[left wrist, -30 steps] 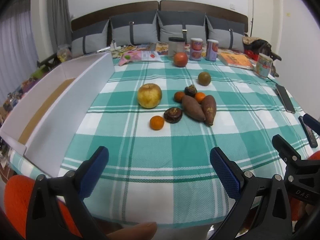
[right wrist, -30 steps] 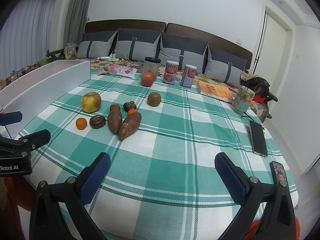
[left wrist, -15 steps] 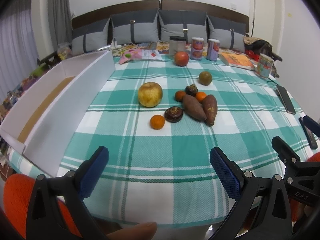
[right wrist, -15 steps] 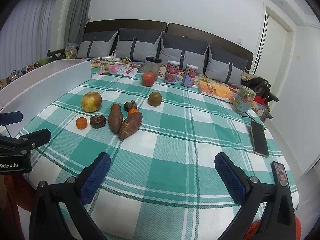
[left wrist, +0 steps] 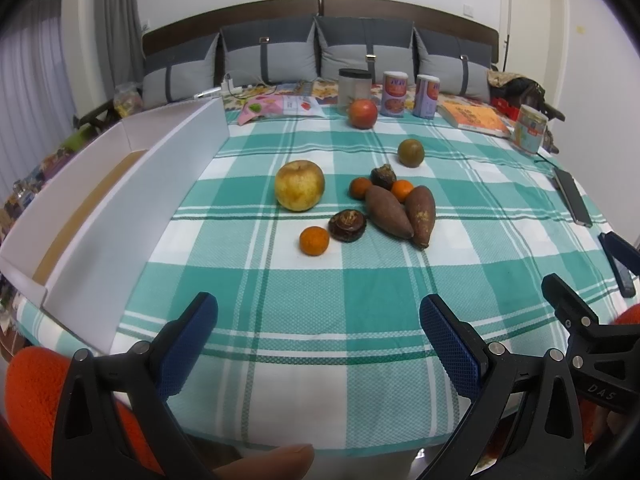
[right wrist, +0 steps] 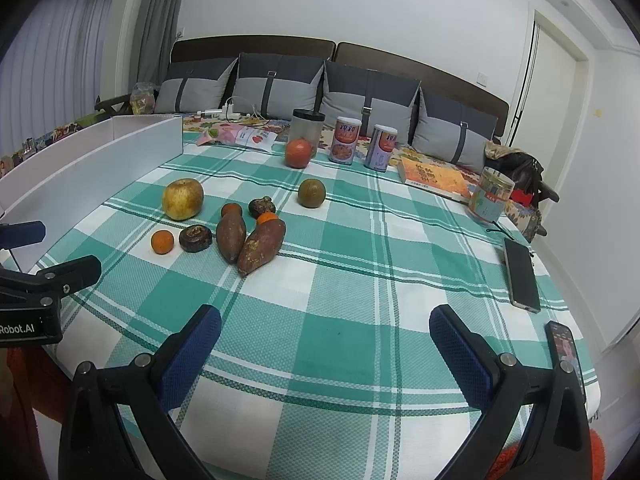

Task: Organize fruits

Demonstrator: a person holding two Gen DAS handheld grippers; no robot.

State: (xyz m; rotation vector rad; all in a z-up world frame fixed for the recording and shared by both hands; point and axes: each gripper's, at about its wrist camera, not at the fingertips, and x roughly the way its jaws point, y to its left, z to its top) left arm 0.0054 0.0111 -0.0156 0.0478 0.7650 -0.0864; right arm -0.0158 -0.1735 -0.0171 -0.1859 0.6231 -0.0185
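On checked cloth point(left wrist: 360, 280): fruits point(left wrist: 299, 185) loose mid-table, none in white box point(left wrist: 132, 216) at left | left gripper point(left wrist: 318, 334) and right gripper point(right wrist: 325, 338) both spread wide, empty, near table edge | progress: nothing sorted yet, I judge

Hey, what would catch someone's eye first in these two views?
A cluster of produce mid-cloth: a big yellow apple, two sweet potatoes touching, and small oranges. A long white box lines the left edge. Both open hand-held grippers, left and right, hold nothing.
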